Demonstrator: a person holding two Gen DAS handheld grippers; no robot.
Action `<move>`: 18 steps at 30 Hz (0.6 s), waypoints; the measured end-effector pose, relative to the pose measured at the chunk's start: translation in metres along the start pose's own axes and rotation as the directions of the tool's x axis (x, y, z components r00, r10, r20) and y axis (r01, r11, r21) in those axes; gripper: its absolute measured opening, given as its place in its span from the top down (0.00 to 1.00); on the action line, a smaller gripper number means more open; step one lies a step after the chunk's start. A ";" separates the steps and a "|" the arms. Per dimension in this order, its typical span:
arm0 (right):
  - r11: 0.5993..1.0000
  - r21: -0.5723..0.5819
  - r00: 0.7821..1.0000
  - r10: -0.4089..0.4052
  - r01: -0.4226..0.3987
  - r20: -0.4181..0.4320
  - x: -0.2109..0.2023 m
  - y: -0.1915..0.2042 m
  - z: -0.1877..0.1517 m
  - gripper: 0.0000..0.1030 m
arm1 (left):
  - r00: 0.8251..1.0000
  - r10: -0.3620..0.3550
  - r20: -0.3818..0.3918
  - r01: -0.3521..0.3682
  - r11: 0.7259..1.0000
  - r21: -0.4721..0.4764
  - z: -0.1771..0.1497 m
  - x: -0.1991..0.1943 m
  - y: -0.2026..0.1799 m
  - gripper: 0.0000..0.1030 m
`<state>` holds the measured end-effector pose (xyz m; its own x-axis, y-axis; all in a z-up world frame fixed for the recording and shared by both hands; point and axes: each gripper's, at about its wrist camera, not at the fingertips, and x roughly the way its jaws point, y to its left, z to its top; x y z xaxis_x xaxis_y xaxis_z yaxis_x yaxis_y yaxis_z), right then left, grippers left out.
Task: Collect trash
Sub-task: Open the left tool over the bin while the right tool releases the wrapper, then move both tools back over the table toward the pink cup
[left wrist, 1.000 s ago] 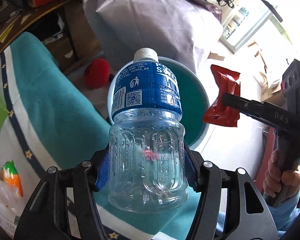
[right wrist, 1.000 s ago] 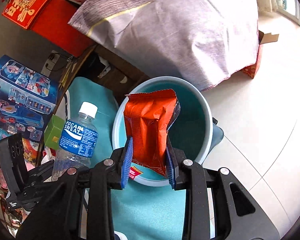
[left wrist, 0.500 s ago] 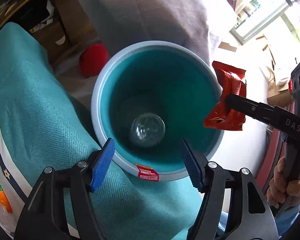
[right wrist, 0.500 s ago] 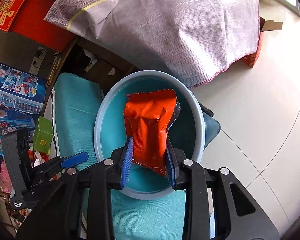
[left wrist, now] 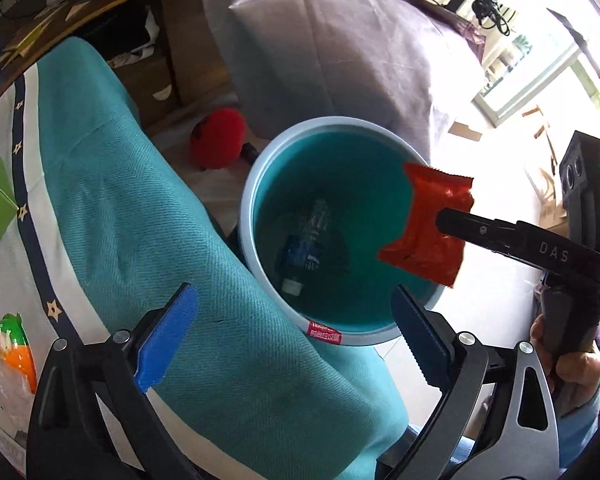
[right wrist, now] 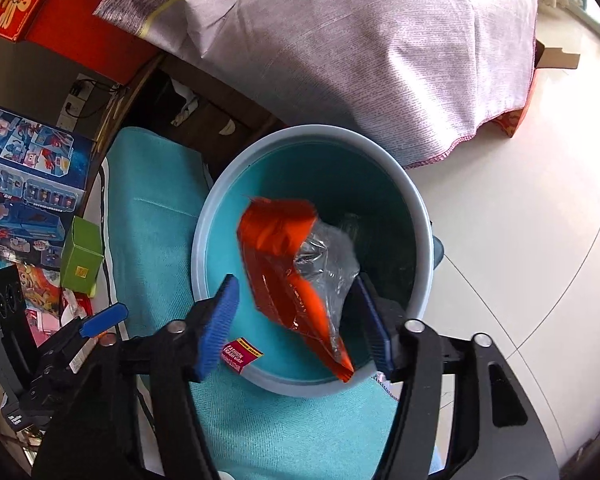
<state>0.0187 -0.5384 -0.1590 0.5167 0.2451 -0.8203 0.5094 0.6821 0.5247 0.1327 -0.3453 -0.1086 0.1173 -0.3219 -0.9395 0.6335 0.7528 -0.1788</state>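
- Left wrist view: my left gripper [left wrist: 292, 340] hangs above the round pale-blue plastic bin with the teal inside [left wrist: 256, 184], its blue-padded jaws opening wide with nothing between them.
- The clear plastic bottle with the blue label [left wrist: 306, 240] lies at the bottom of the bin, cap toward the near wall, so that piece of trash is in.
- Same view: the right gripper [left wrist: 444, 216] reaches in from the right edge, a hand [left wrist: 568, 364] on its handle, and the crinkled red foil snack wrapper [left wrist: 428, 224] sits at its tip over the bin's right rim.
- The bin stands on the floor just beside the teal cloth-covered table [left wrist: 140, 220], touching its hanging edge.
- Right wrist view: the right gripper's [right wrist: 296, 320] jaws are opening; the wrapper [right wrist: 288, 264] is between them, blurred and tilted, apparently sliding free above the bin's [right wrist: 212, 220] mouth.
- I cannot tell whether the right pad is touching its trailing corner.
- Step in hand, as I judge it: releasing the wrapper into the bin.
- Next I would make sure it drops clear, then swing both grippers toward the table's far-left edge, where a small green cardboard box [right wrist: 80, 264] and loose packets lie, and pick the next piece.
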 end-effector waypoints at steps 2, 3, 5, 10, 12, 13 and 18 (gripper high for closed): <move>1.000 0.008 1.000 -0.009 0.009 -0.001 0.000 0.000 -0.002 0.34 | 1.000 -0.005 0.003 0.005 1.000 -0.014 -0.003 -0.003 0.006 0.06; 1.000 0.015 1.000 -0.015 0.015 -0.001 0.000 0.000 -0.003 0.30 | 1.000 -0.007 0.005 0.007 1.000 -0.020 -0.005 -0.006 0.009 0.06; 0.999 0.021 1.000 -0.024 0.024 0.004 -0.001 0.003 -0.006 0.29 | 1.000 -0.010 0.010 0.010 1.000 -0.028 -0.009 -0.011 0.014 0.06; 0.999 0.023 0.999 -0.040 0.040 0.006 -0.005 0.015 -0.013 0.26 | 0.999 -0.019 0.027 0.021 0.999 -0.040 -0.021 -0.024 0.022 0.05; 0.999 0.022 0.999 -0.044 0.044 0.008 -0.007 0.021 -0.017 0.22 | 0.999 -0.022 0.035 0.023 0.999 -0.044 -0.026 -0.029 0.025 0.05; 0.999 0.020 0.999 -0.046 0.045 0.010 -0.009 0.024 -0.019 0.22 | 0.999 -0.022 0.037 0.024 0.999 -0.046 -0.028 -0.031 0.027 0.05; 0.999 -0.003 0.999 -0.052 0.052 0.004 -0.012 0.042 -0.033 0.22 | 0.998 -0.017 0.059 0.021 0.998 -0.063 -0.045 -0.047 0.040 0.05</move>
<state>0.0116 -0.4897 -0.1345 0.4918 0.2066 -0.8459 0.5340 0.6957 0.4804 0.1178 -0.2742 -0.0848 0.1516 -0.3684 -0.9172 0.5864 0.7805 -0.2166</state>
